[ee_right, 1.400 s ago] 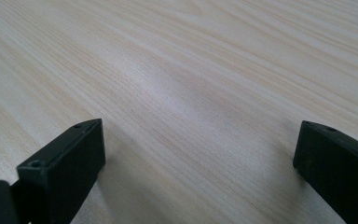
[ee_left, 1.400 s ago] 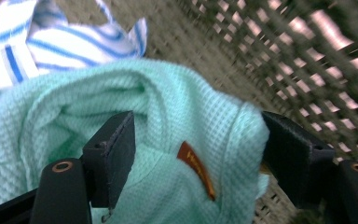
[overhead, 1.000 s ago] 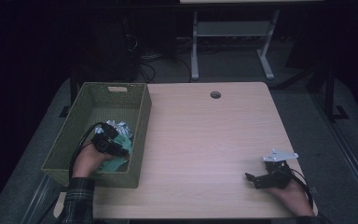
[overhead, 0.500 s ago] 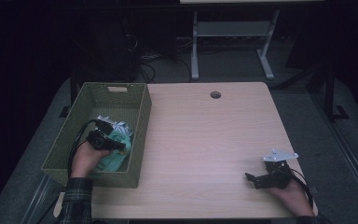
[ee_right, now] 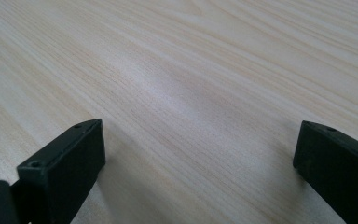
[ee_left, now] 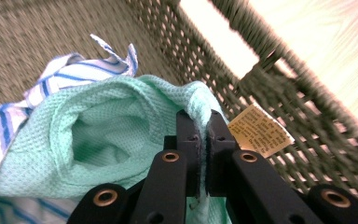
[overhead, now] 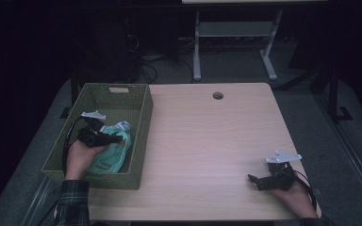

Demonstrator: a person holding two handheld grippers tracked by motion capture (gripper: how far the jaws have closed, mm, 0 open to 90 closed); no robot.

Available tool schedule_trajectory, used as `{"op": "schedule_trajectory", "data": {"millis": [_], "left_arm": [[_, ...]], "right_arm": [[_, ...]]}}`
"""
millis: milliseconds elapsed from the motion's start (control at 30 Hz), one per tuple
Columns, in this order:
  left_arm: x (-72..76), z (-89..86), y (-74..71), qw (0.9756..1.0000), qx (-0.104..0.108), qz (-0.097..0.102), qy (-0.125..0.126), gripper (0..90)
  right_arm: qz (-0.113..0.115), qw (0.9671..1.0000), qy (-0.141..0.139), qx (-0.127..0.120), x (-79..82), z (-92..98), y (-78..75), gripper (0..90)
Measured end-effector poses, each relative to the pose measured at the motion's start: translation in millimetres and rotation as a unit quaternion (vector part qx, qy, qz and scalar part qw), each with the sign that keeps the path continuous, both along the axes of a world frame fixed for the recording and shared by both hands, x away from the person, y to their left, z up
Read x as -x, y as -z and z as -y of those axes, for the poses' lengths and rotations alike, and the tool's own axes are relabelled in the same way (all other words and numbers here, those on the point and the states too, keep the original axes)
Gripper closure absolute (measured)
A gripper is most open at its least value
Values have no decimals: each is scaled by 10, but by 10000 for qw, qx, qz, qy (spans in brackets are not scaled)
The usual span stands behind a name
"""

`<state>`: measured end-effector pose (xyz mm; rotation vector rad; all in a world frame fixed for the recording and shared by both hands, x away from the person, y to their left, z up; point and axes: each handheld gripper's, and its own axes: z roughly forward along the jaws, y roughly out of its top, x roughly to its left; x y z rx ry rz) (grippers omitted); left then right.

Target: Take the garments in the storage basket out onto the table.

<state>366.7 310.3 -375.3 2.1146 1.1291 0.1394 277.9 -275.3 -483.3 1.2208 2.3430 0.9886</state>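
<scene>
The pale wood-grain counter (overhead: 207, 141) carries a rectangular olive woven basket (overhead: 139, 136) at its left. Inside lies a mint waffle-knit cloth (ee_left: 107, 135) on a blue-striped white one (ee_left: 14, 126). The left claw (ee_left: 203, 122) has just closed, pinching the mint cloth's fold beside its paper label (ee_left: 259, 130). The right claw (overhead: 257, 181) rests on the counter, its 2 jaws wide.

Black jaws, brass rivets, plaid sleeve (overhead: 73, 197)

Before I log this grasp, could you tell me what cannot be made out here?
- Label on the mint cloth: print blurred in the left gripper view.
- Striped cloth: largely covered by the mint cloth.
- Basket floor: hidden by the cloths and left gripper, high view.
</scene>
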Motion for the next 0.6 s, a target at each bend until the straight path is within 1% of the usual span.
{"op": "schedule_trajectory", "data": {"millis": [67, 100, 233, 333, 400, 500, 600], "left_arm": [[18, -25, -38, 9999, 120, 76, -48, 867], [25, -39, -61, 9998, 156, 95, -34, 868], [54, -63, -164, 9991, 323, 271, -50, 869], [72, -51, -258, 9987, 323, 393, -9, 869], [82, -48, -326, 9983, 366, 455, 31, 870], [86, -27, -435, 9971, 449, 609, 79, 870], [77, 10, -512, 9967, 436, 679, 114, 870]], "right_arm": [[-3, 10000, -1, -1, 0, 0, 0, 17], [-3, 10000, 2, -1, 0, 0, 0, 17], [-7, 10000, 4, -2, 1, 0, 0, 17], [1, 10000, -3, -1, 0, 1, 0, 17], [-1, 10000, 4, 0, 1, 0, 0, 17], [1, 10000, 2, 1, 1, 0, 0, 17], [-3, 10000, 10, 2, 1, 1, 0, 17]]}}
